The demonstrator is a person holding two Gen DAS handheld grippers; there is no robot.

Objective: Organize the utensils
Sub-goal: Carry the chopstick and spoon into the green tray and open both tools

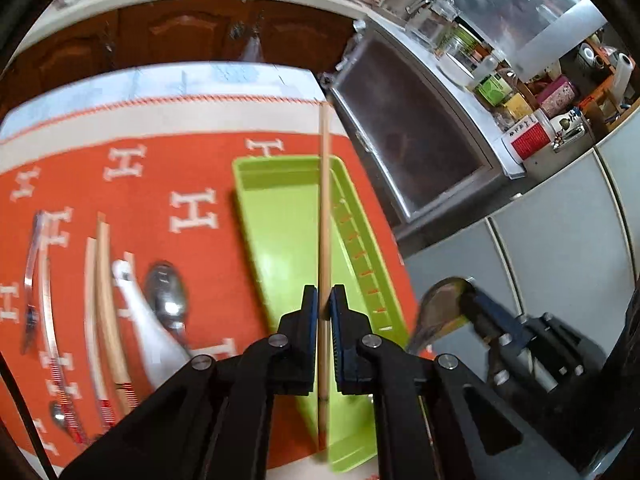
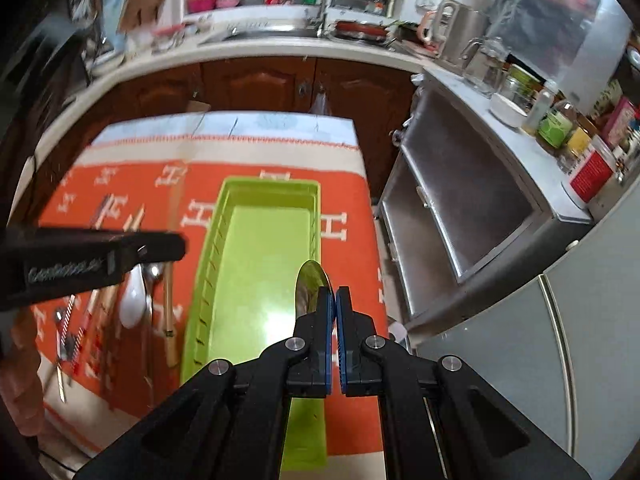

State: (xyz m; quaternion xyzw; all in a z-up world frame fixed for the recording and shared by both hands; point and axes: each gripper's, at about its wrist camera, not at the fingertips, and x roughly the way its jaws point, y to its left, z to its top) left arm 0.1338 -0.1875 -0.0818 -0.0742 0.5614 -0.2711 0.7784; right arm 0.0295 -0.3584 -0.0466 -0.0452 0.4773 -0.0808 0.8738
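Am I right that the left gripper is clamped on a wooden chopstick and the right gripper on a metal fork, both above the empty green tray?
Not quite. The right gripper is shut on a metal spoon, not a fork; the right wrist view shows its rounded bowl. The left gripper does clamp a wooden chopstick, and the green tray below is empty.

Tray on cloth (utensils left of tray).

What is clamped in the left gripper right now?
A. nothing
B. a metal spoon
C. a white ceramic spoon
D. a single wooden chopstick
D: the left gripper is shut on a wooden chopstick that runs up between its pads, above the green tray.
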